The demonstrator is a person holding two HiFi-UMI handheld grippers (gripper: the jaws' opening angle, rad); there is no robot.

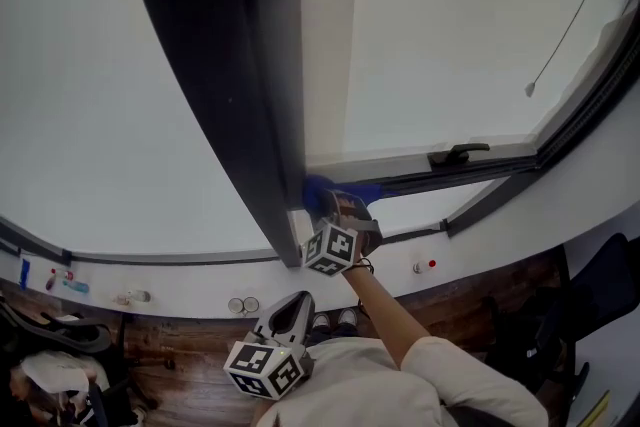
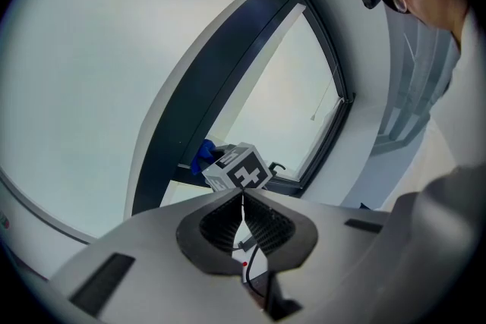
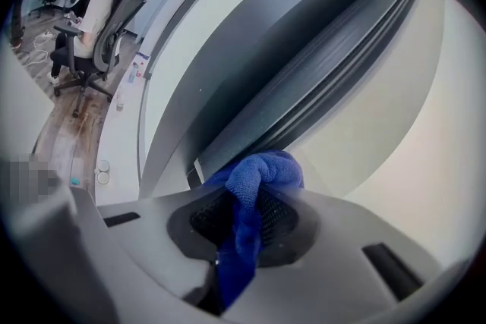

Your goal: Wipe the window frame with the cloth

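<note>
A dark window frame (image 1: 240, 95) runs up the middle of the head view, with a lower rail (image 1: 420, 177) branching to the right. My right gripper (image 1: 322, 202) is shut on a blue cloth (image 1: 318, 191) and presses it into the corner where post and rail meet. In the right gripper view the blue cloth (image 3: 254, 178) bulges out between the jaws against the frame's grooves (image 3: 319, 87). My left gripper (image 1: 288, 313) hangs low near the person's body, shut and holding nothing; in its own view the jaws (image 2: 242, 197) meet.
A black window handle (image 1: 458, 154) sits on the lower rail to the right. A white sill (image 1: 180, 280) below carries small bottles and cups (image 1: 243, 305). A thin cord (image 1: 565, 35) hangs at upper right. Office chairs and a seated person (image 3: 95, 19) are far off.
</note>
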